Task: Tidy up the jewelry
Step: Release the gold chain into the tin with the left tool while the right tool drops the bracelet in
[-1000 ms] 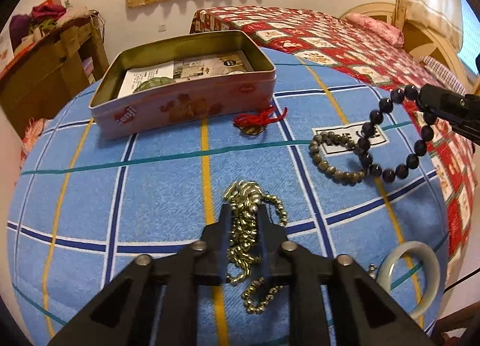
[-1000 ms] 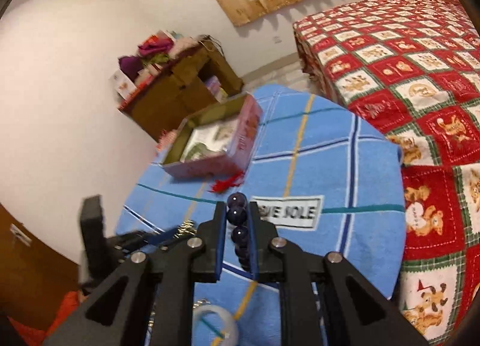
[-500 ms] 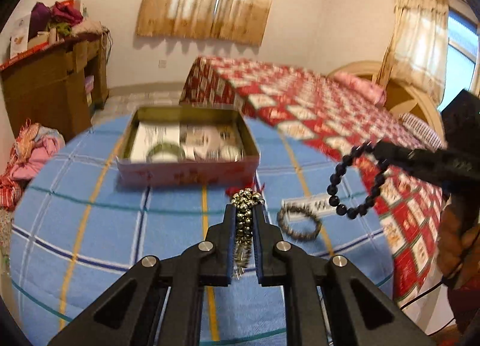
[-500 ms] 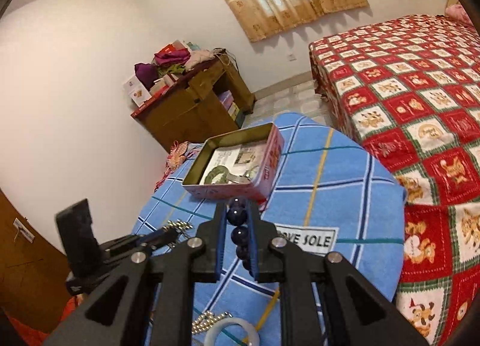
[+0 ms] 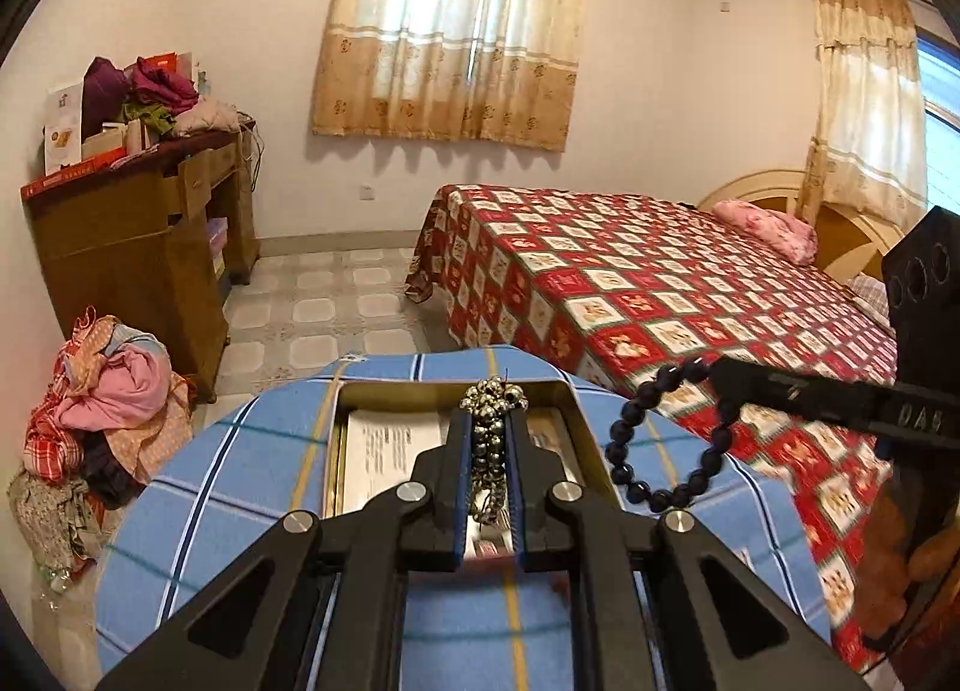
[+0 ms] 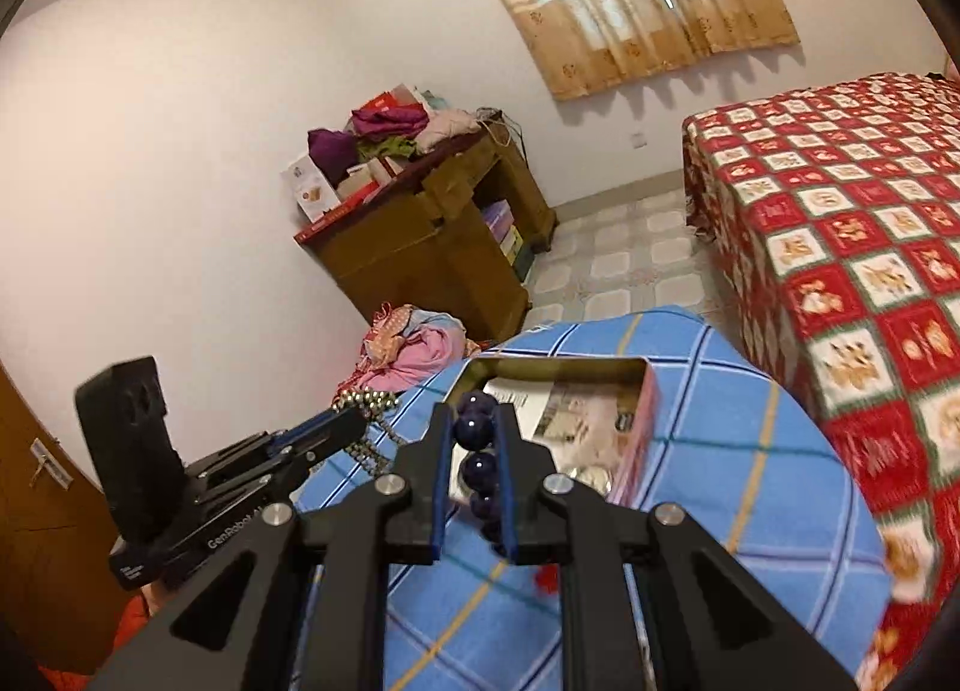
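Note:
My left gripper (image 5: pixel 487 421) is shut on a silver bead chain (image 5: pixel 491 439) and holds it in the air over the open pink tin box (image 5: pixel 579 421). The chain also shows in the right wrist view (image 6: pixel 366 421). My right gripper (image 6: pixel 475 421) is shut on a dark bead bracelet (image 6: pixel 477 451), which hangs as a loop in the left wrist view (image 5: pixel 660 439) just right of the tin. The tin (image 6: pixel 636 433) holds printed paper and small items.
The tin stands on a round table under a blue checked cloth (image 5: pixel 240 487). A bed with a red patterned cover (image 5: pixel 660 283) lies to the right. A wooden desk (image 5: pixel 138 247) and a clothes heap (image 5: pixel 96 415) are at the left.
Both grippers have risen from the table and moved forward toward the tin, carrying the chain and the bracelet. The other jewelry on the cloth has dropped out of view.

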A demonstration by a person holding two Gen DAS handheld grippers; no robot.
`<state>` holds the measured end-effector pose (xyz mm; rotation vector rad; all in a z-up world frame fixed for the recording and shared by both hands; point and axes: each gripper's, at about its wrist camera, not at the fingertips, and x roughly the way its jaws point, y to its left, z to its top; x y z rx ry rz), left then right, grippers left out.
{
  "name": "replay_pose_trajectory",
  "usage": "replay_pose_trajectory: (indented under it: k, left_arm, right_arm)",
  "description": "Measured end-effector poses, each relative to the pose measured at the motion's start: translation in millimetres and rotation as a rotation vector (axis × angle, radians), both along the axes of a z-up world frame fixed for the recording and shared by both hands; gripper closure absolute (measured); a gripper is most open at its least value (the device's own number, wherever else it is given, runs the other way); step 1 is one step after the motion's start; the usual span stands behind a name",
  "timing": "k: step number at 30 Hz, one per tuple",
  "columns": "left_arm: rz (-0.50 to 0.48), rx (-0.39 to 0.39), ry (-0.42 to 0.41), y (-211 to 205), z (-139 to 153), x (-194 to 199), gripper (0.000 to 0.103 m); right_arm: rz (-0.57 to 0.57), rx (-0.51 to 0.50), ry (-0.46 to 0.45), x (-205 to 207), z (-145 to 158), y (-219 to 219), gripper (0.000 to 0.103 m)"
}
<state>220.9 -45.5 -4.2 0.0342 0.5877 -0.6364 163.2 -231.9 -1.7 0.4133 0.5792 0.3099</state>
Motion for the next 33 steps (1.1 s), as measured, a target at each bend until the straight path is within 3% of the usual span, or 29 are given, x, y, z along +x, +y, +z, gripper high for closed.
replay_pose_trajectory:
  k: [13, 17, 20, 21, 22, 24, 26, 30, 33]
  left_arm:
    - [0.065, 0.049, 0.054, -19, -45, 67, 0.093]
    - [0.089, 0.077, 0.088, -20, -60, 81, 0.093]
    - [0.104, 0.118, 0.108, -22, -70, 87, 0.091]
    - [0.093, 0.108, 0.133, -20, -72, 90, 0.086]
    - [0.072, 0.08, 0.171, -18, -74, 92, 0.08]
    - [0.077, 0.041, 0.215, -11, -74, 94, 0.034]
    - [0.112, 0.027, 0.195, -6, -68, 89, 0.027]
    - [0.098, 0.024, 0.167, 4, -51, 69, 0.027]
    - [0.074, 0.063, 0.141, 10, -42, 44, 0.027]
  right_arm:
    - [0.003, -0.04, 0.163, 86, -67, -4, 0.087]
    - [-0.013, -0.107, 0.16, 92, -72, -3, 0.087]
    - [-0.014, -0.118, 0.14, 91, -70, -6, 0.079]
    - [-0.011, -0.105, 0.136, 90, -68, -8, 0.067]
    - [-0.017, -0.091, 0.132, 88, -66, -10, 0.043]
    - [-0.052, -0.067, 0.098, 81, -61, -15, 0.016]
    - [-0.07, -0.061, 0.072, 73, -52, -19, 0.016]
    - [-0.087, -0.059, 0.046, 49, -33, -26, 0.018]
    - [-0.108, -0.125, 0.031, 15, -20, -28, 0.018]
